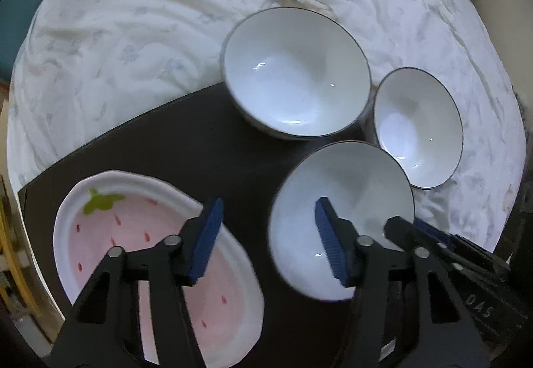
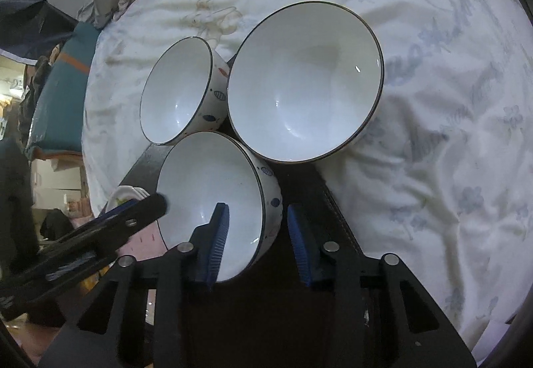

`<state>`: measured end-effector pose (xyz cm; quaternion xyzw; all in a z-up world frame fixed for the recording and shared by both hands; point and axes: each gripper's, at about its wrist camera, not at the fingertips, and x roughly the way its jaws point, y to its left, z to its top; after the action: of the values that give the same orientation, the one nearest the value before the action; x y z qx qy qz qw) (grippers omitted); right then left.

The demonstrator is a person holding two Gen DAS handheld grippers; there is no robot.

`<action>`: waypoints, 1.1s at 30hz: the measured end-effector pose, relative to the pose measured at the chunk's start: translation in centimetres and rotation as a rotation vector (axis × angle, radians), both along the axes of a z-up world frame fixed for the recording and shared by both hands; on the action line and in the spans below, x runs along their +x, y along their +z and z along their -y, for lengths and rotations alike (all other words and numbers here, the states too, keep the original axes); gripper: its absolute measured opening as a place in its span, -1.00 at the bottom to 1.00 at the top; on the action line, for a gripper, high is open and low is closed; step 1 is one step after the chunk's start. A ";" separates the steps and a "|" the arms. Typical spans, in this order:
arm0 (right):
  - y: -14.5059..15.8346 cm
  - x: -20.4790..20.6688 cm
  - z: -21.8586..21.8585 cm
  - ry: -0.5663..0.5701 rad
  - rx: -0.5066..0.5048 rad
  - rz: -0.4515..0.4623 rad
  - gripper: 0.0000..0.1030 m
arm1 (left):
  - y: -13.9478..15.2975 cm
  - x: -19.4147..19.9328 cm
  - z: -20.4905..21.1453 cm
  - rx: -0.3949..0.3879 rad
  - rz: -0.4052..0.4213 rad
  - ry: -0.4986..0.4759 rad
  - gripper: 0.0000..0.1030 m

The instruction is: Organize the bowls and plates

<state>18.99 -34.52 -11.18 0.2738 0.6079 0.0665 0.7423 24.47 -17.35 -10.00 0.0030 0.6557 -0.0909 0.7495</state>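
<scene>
The right gripper body reads "DAS" beside a white bowl.

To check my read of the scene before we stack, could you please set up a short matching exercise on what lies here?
Things:
1. strawberry plate
2. near bowl
3. dark board
4. bedsheet

States:
a. white and crumpled, under everything
b. rim between the right gripper fingers
c. pink inside, with a green leaf
d. flat, carrying the plate

Pairs: 1-c, 2-b, 3-d, 4-a
</scene>
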 end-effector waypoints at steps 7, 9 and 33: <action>-1.5 0.8 -0.1 0.036 0.005 -0.022 -0.57 | -0.9 0.2 1.3 0.058 -0.019 -0.020 -0.50; -1.7 1.1 -0.2 0.042 0.002 -0.025 -0.57 | -1.3 0.3 1.5 0.075 -0.031 -0.017 -0.51; 0.1 0.6 -0.9 0.073 -0.047 0.015 -0.74 | 4.8 -1.9 1.8 0.104 0.096 -0.034 -0.82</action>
<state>19.60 -33.58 -11.03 0.2335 0.6132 0.0813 0.7503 22.52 -19.14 -5.24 0.0572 0.6226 -0.0692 0.7773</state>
